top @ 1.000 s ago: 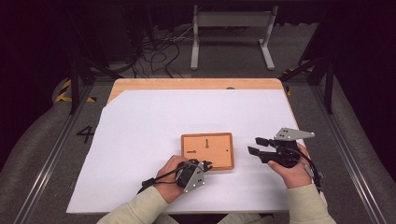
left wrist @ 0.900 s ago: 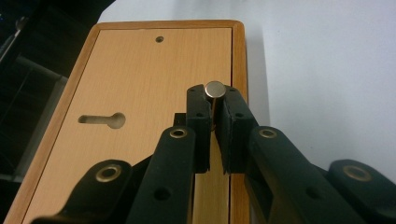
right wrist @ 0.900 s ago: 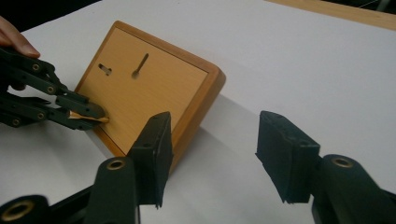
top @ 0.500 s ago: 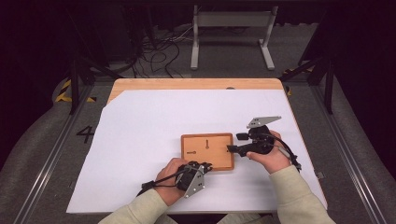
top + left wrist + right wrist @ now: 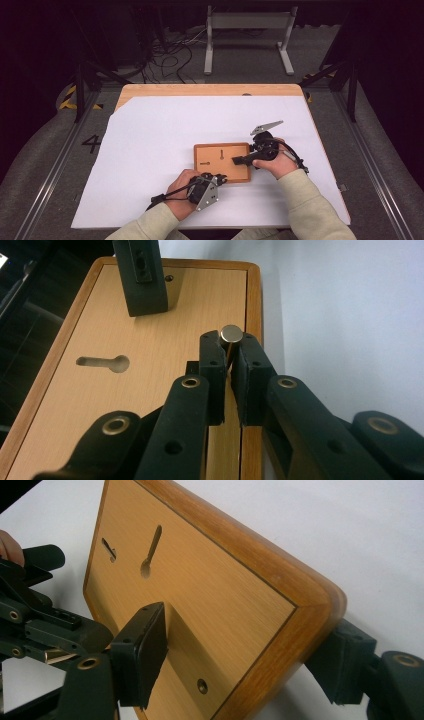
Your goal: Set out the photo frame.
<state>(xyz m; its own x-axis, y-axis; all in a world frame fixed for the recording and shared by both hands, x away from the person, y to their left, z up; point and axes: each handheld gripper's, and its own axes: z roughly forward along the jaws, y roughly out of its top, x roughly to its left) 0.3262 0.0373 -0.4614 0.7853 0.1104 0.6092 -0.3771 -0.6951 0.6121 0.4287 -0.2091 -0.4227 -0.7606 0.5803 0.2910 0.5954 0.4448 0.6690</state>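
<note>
- The wooden board (image 5: pixel 222 161) lies flat on the bench (image 5: pixel 150 150), mid-near.
- The left tongs (image 5: pixel 229 357) are clamped on a small metal pin (image 5: pixel 231 335) at the board's near edge; its keyhole slot (image 5: pixel 104 363) lies just beyond.
- The right tongs (image 5: pixel 240 655), just opened, straddle the board's right corner without pressing on it.

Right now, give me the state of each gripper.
Left gripper: shut on small metal cylinder.
Right gripper: open, jaws astride the wooden board's edge, just opened.

My cream long sleeves (image 5: pixel 305 210), black two-jaw grippers, left gripper (image 5: pixel 219 178), right gripper (image 5: pixel 239 160), brass rivets on my linkages, grey triangular plates, black trailing cables
</note>
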